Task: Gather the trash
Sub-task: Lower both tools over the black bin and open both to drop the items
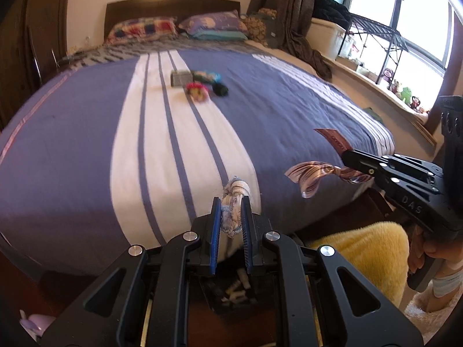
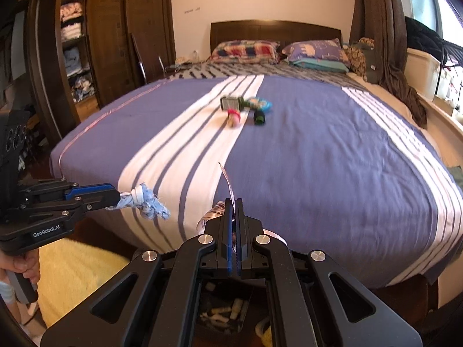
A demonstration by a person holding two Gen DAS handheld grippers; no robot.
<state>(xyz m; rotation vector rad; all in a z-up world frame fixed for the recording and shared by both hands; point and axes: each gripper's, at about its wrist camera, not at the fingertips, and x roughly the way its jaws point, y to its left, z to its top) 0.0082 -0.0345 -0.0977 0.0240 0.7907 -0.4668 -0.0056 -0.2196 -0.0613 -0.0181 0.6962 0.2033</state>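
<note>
My left gripper (image 1: 231,202) is shut on a knotted blue-and-white rag (image 1: 235,193); it also shows in the right wrist view (image 2: 144,201), held by the left gripper (image 2: 118,196) off the bed's foot edge. My right gripper (image 2: 234,202) is shut on a shiny crinkled wrapper (image 2: 227,182); in the left wrist view that wrapper (image 1: 315,173) and a red flat piece (image 1: 332,138) hang from the right gripper (image 1: 345,156). A trash bin (image 2: 222,309) with white scraps sits below both grippers; it also shows in the left wrist view (image 1: 237,292).
Several small items lie mid-bed (image 1: 199,84): a grey box (image 2: 230,104), a teal packet (image 2: 257,104), a pink object (image 2: 234,117), a dark roll (image 2: 259,118). A yellow fluffy rug (image 1: 364,251) lies on the floor. A wardrobe (image 2: 75,57) stands left, a window ledge (image 1: 399,86) right.
</note>
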